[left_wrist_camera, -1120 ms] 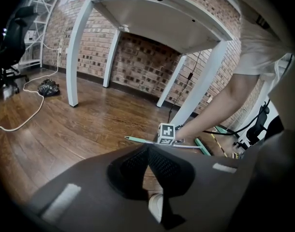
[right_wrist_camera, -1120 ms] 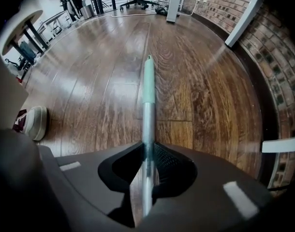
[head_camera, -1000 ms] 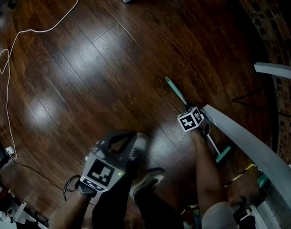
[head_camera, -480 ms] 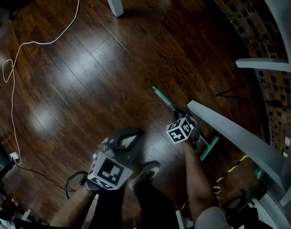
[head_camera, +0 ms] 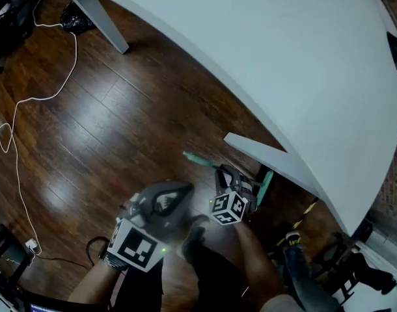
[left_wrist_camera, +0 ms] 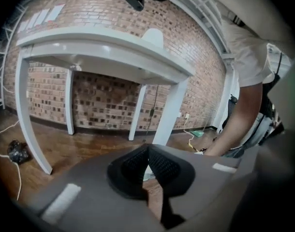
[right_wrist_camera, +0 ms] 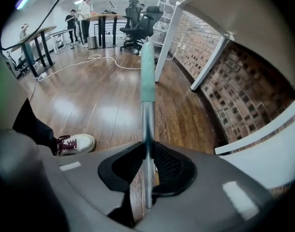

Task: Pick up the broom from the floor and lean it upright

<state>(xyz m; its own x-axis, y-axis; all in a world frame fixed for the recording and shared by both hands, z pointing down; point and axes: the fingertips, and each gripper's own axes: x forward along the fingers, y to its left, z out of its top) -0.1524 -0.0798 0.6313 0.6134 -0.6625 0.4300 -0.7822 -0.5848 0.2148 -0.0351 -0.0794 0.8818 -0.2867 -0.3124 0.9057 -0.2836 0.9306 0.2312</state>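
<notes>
Head view: the right hand-held gripper point(head_camera: 226, 176) has the broom point(head_camera: 197, 160) by its shaft, just beside the edge of the white table point(head_camera: 263, 57). The teal grip end points up-left and the teal head shows just right of the gripper.
Right gripper view: the jaws are clenched on the bare metal shaft, pads pressing both sides. The teal grip runs away ahead over the wood floor point(right_wrist_camera: 99, 105).
Left gripper view: the left hand-held gripper point(left_wrist_camera: 148, 164) has its jaws together on nothing and faces in under the table.
Changed: a second ago the broom lay flat along the floor with the right gripper low on it. Both hands have since come up and the broom with them, seemingly clear of the boards.
Meaning: the pickup looks done; the leaning has not started.
Next: swing the grip end upward and find a support, probably the table edge or the brick wall point(left_wrist_camera: 113, 105).
Risk: one grip on a long shaft may let it pivot.
</notes>
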